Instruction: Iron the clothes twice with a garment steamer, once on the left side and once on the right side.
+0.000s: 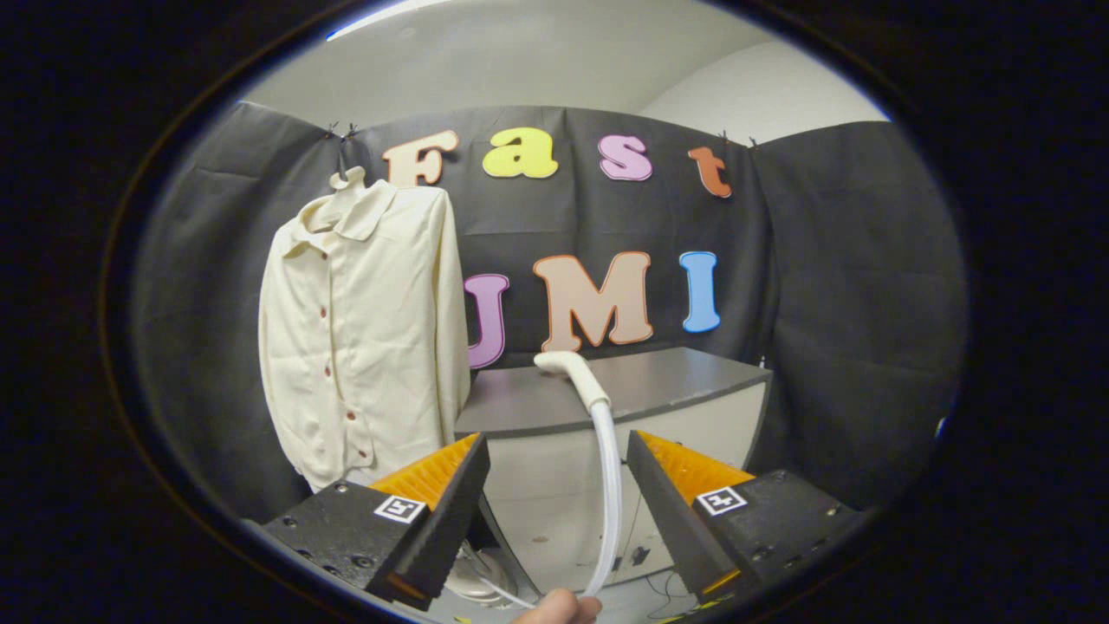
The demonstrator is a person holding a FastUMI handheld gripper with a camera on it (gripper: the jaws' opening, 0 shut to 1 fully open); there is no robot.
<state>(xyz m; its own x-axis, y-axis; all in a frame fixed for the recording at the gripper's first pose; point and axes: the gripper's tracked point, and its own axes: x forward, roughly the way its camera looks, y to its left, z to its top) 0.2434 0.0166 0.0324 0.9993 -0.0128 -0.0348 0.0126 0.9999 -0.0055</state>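
Observation:
A cream button-up shirt (364, 334) hangs on a hanger against the black cloth wall, beyond my left finger. The white steamer head (573, 371) lies on the grey table top (684, 381), just ahead of the fingers. Its white hose (612, 494) curves down from the head through the gap between the fingers, nearer the right one and apart from both. My gripper (556, 442) is open and holds nothing. A person's fingertip (559, 608) shows below the fingers at the hose's lower end.
The grey table has a pale front panel (554, 503) facing me. A rounded white body, perhaps the steamer base (476, 585), sits low behind my left finger. Black cloth walls close the booth on both sides.

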